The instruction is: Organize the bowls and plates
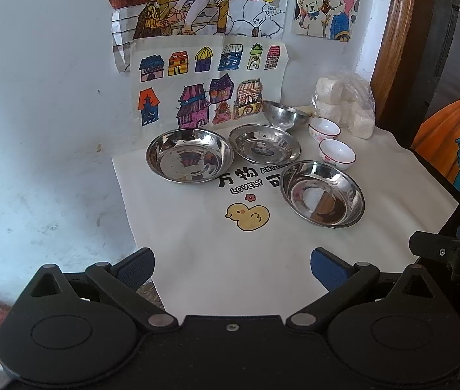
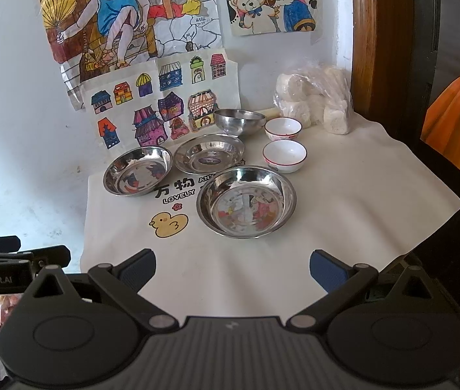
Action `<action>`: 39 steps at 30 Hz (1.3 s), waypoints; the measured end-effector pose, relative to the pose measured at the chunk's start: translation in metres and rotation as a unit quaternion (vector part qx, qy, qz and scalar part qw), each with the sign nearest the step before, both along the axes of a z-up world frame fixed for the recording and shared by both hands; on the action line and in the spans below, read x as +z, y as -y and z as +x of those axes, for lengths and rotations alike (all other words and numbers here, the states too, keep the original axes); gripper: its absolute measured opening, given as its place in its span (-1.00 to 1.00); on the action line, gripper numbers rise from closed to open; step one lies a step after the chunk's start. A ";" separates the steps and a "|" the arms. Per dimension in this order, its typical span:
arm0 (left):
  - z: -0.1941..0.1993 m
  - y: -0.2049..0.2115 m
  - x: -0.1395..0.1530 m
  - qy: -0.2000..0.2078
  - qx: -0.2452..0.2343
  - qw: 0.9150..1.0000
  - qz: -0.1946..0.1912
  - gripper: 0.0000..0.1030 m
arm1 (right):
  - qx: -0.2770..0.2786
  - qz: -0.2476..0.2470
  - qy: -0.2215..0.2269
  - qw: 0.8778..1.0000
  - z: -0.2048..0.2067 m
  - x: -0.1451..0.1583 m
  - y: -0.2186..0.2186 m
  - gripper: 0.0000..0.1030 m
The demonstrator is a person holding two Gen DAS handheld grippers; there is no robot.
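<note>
So both grippers hang over the near edge of the table, side by side. The left gripper has its jaws spread wide with nothing between them, and the right gripper is the same, wide open and holding nothing.

All the dishes sit on a white cloth with a yellow duck printed on it. Closest to the grippers is a steel plate, on the right of the duck. Further back on the left there's another steel plate, and just beside it a flatter one with a label in the middle. Behind that, near the wall, a small steel bowl sits tilted. To its right are two white bowls with red rims, the back one and the front one, close together but apart.

A plastic bag of white lumps is in the back corner, and kids' drawings cover the wall.
</note>
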State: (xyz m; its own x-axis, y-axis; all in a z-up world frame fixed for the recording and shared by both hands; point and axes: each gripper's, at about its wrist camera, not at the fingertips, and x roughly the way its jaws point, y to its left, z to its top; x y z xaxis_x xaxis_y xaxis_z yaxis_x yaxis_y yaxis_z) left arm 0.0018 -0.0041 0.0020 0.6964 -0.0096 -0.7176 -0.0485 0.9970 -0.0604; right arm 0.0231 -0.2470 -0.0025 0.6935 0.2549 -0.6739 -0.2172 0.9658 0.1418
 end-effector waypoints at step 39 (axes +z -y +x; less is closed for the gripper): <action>0.008 0.004 -0.009 -0.010 0.001 1.000 0.002 0.98 | 0.001 0.003 -0.005 1.000 0.013 -0.004 -0.001 1.00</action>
State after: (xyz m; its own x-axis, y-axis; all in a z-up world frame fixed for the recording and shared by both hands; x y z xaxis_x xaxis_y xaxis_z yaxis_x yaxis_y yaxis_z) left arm 0.0101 -0.0076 -0.0073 0.6815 -0.0059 -0.7318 -0.0508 0.9972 -0.0553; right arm 0.0365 -0.2459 -0.0061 0.6858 0.2594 -0.6800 -0.2171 0.9647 0.1490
